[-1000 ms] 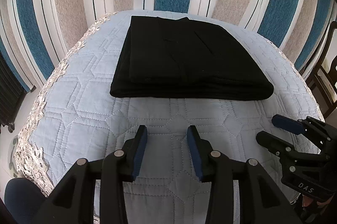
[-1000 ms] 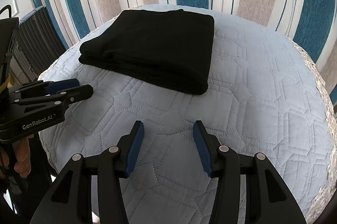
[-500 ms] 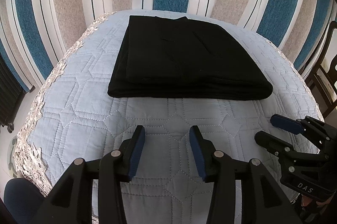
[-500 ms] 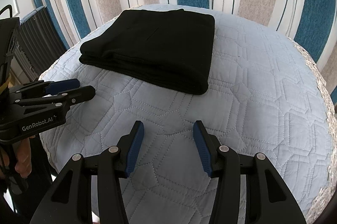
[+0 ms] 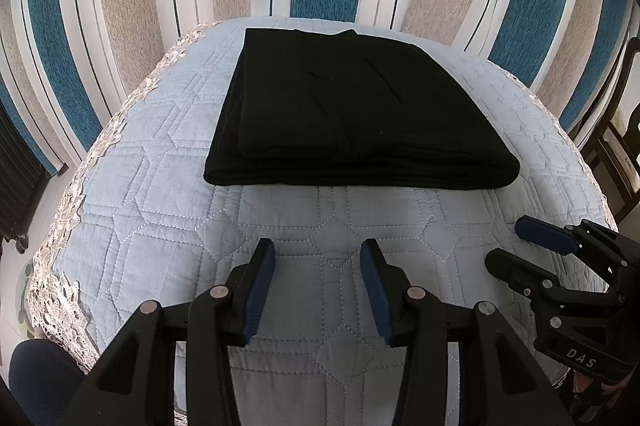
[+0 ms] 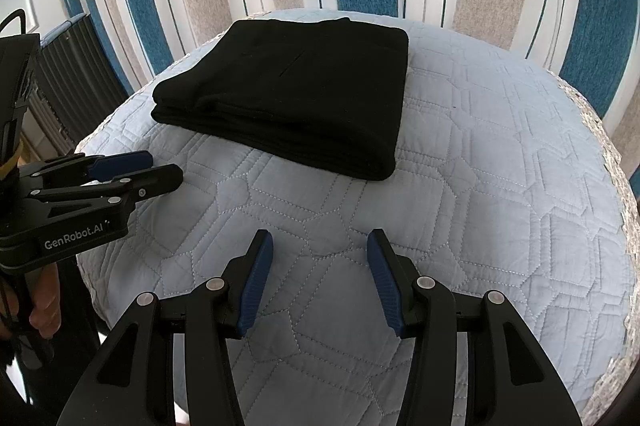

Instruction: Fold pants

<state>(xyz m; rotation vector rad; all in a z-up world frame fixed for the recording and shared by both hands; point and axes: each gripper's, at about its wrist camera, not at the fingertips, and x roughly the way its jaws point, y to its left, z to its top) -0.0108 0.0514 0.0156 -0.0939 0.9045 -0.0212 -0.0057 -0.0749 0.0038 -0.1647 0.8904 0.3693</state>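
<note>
Quilt [image 5: 168, 185] bears folded pants [image 5: 352, 121]; radiator [image 6: 76, 85] (right view only).

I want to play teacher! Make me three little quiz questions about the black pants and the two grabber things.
1. True or false: the left gripper is shut on the black pants.
2. What do the pants lie on? A) a wooden floor B) a pale blue quilted cover C) a chair
3. Fill in: the pants are already ____ into a flat rectangle.

Key
1. False. Both it and the right gripper are open and hold nothing, short of the pants.
2. B
3. folded
</note>
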